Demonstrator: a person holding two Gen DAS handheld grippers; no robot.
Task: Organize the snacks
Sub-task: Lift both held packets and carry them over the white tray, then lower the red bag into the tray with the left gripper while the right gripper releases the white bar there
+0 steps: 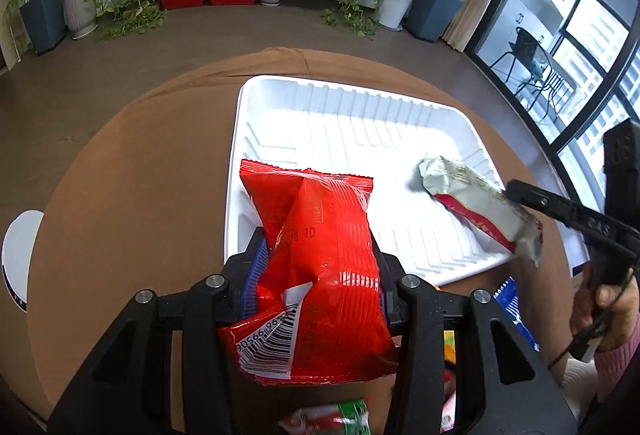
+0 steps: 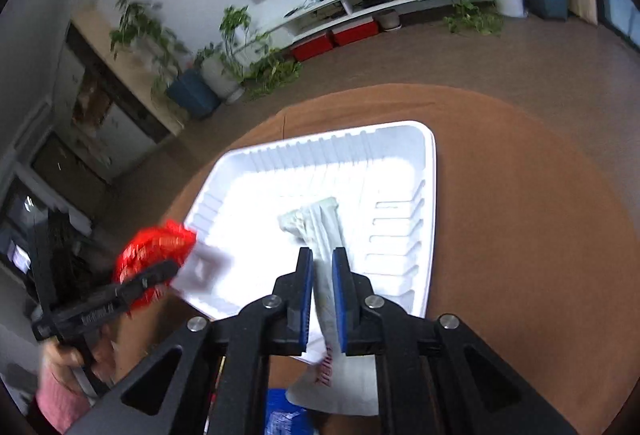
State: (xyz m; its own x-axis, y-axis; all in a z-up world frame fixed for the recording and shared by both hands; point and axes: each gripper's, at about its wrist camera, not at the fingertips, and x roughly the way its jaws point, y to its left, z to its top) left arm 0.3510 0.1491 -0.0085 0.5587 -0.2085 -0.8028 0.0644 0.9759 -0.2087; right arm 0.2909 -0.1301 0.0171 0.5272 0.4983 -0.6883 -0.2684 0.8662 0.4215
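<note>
A white ribbed tray (image 1: 360, 103) lies on the round brown table (image 1: 120, 175). My left gripper (image 1: 316, 255) is shut on a red snack bag (image 1: 320, 255), held over the tray's near left edge. My right gripper (image 2: 322, 267) is shut on a pale green and white snack packet (image 2: 320, 223), whose far end hangs over the tray's floor (image 2: 248, 195). In the left wrist view the packet (image 1: 476, 203) reaches in from the right over the tray. In the right wrist view the red bag (image 2: 156, 255) is blurred at the tray's left edge.
More snack packets lie on the table near me: a blue one (image 1: 516, 311), a green and red one (image 1: 332, 419) and a blue one under the right gripper (image 2: 284, 415). A white round object (image 1: 20, 259) sits left of the table. Plants and a TV shelf line the far wall.
</note>
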